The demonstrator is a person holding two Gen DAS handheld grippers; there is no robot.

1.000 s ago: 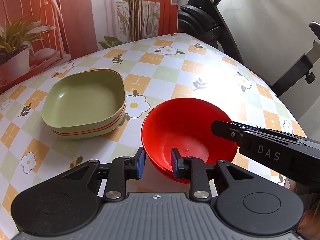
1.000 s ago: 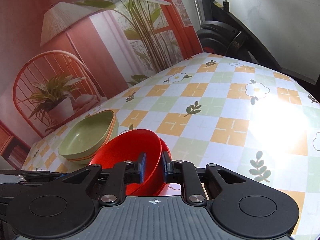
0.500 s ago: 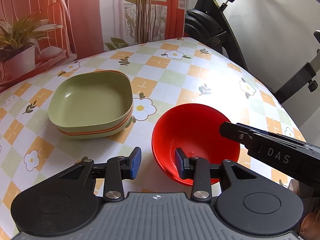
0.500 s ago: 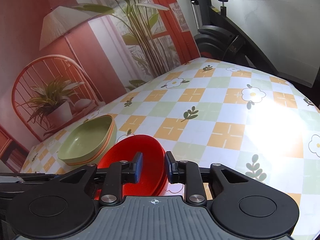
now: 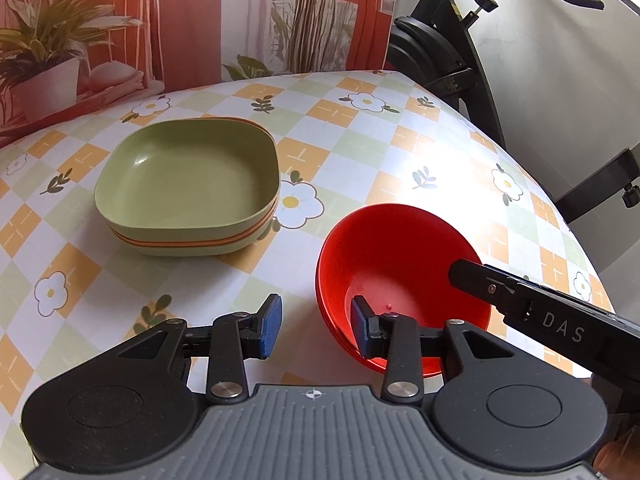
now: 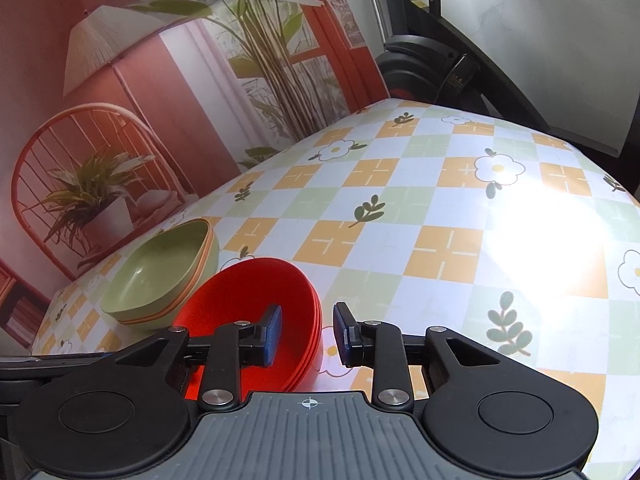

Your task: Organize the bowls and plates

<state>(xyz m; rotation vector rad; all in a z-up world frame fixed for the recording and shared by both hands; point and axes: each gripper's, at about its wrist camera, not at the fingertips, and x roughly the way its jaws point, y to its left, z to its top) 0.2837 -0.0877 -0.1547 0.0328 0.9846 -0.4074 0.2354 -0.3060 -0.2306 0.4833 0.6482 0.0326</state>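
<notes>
Red bowls, nested on the table beside stacked green plates, are judged light, stiff, slippery, best pinched at the rim; left tool and right tool are spread, empty.

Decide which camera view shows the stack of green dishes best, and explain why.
The left wrist view: the green dishes lie whole and near, with the inside and the stacked rims visible. The right wrist view shows them smaller, edge-on, at the side.

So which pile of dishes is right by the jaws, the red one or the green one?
The red bowls. Both sets of open jaws sit at their rim, while the square green plates stand farther back on the table.
</notes>
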